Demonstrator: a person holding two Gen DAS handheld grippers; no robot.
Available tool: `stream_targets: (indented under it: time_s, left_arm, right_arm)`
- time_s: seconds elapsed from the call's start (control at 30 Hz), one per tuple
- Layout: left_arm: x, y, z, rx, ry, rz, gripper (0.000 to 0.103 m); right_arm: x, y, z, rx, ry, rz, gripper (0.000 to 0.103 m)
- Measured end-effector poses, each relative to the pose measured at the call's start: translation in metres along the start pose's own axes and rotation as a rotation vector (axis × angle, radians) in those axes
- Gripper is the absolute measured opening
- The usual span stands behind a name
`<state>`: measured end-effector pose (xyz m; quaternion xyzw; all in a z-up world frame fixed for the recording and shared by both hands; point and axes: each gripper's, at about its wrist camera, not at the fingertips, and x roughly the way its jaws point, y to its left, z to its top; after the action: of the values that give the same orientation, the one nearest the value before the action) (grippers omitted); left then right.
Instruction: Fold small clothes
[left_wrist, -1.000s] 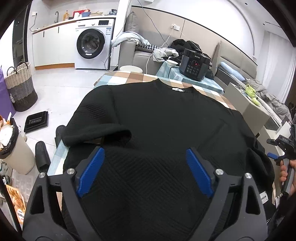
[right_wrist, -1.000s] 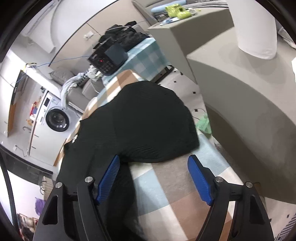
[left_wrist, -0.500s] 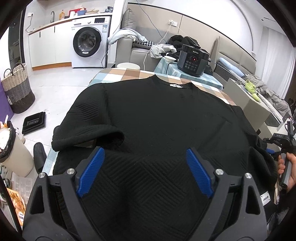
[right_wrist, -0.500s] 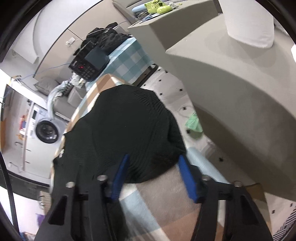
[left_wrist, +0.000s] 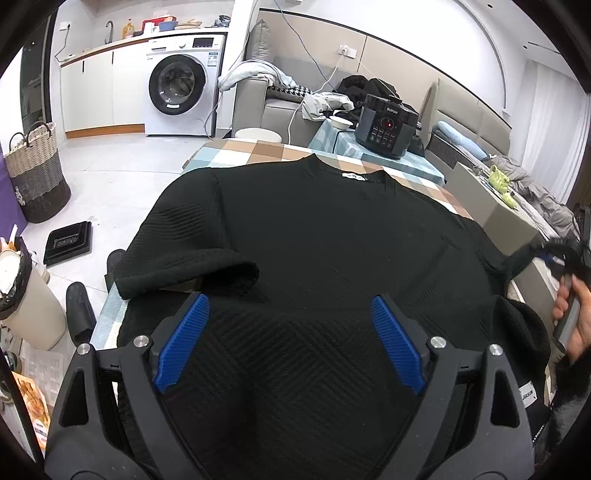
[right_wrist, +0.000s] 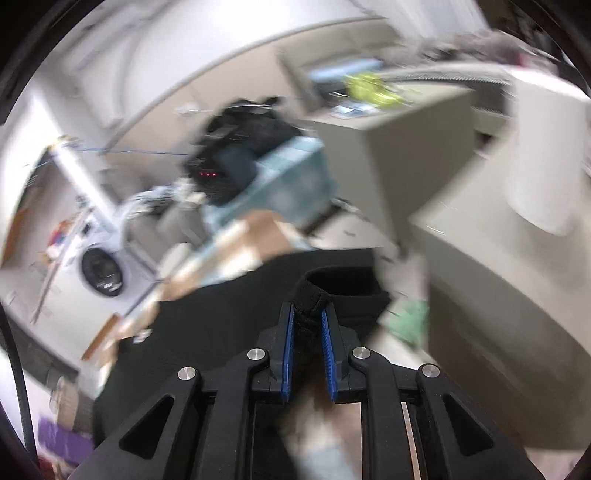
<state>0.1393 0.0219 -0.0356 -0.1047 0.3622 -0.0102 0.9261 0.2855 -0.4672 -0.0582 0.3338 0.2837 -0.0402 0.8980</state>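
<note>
Sweater: your black knit sweater (left_wrist: 332, 236) lies flat, collar away from you, across the middle of the left wrist frame, on the checked tablecloth (left_wrist: 258, 151).
Done so far: only a start. One sleeve (left_wrist: 184, 269) at centre left lies bent across the body; the torso is still unfolded.
Right gripper (right_wrist: 307, 325): its jaws have just been closing, and they now pinch the other sleeve's cuff (right_wrist: 314, 295), lower centre of the right wrist frame. That frame is smeared, so how deep the bite goes is probably not something you can judge from it.
Left gripper (left_wrist: 288, 332): you hold it spread wide above the lower body of the sweater, gripping nothing.
Left to do: by my reading, bring this cuff inward, then fold the body.
Laundry basket (left_wrist: 35, 177): at the left edge on the floor; its contents are hidden.
Bin (left_wrist: 22, 295): lower left, lined with a black bag and stuffed with pale rubbish.
Bowl (left_wrist: 341, 122): beside the pressure cooker (left_wrist: 386, 129), upper right; inside not visible.
</note>
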Motion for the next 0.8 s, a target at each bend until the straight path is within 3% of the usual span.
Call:
stream_targets:
  time_s: [0.1, 0.2, 0.3, 0.43, 0.57, 0.7, 0.8]
  left_arm:
    - [-0.003, 0.003, -0.002, -0.003, -0.004, 0.001, 0.089]
    - [-0.005, 0.004, -0.002, -0.003, -0.004, 0.005, 0.089]
    - [-0.009, 0.009, -0.005, -0.012, -0.007, 0.004, 0.089]
    - [-0.012, 0.012, -0.007, -0.014, -0.005, 0.012, 0.089]
    - [-0.015, 0.017, -0.008, -0.026, -0.01, 0.037, 0.089]
    - [-0.02, 0.03, -0.007, -0.06, -0.013, 0.054, 0.089]
    - [-0.026, 0.039, -0.008, -0.072, -0.019, 0.075, 0.089]
  right_arm:
    - [0.011, 0.057, -0.011, -0.168, 0.074, 0.182, 0.014]
    - [0.022, 0.111, -0.044, -0.386, 0.22, 0.259, 0.014]
    - [0.036, 0.123, -0.068, -0.443, 0.319, 0.2, 0.014]
    - [0.052, 0.111, -0.08, -0.397, 0.409, 0.146, 0.014]
    - [0.058, 0.117, -0.102, -0.45, 0.487, 0.137, 0.015]
    - [0.058, 0.123, -0.116, -0.509, 0.56, 0.176, 0.034]
    - [0.043, 0.123, -0.116, -0.469, 0.496, 0.23, 0.039]
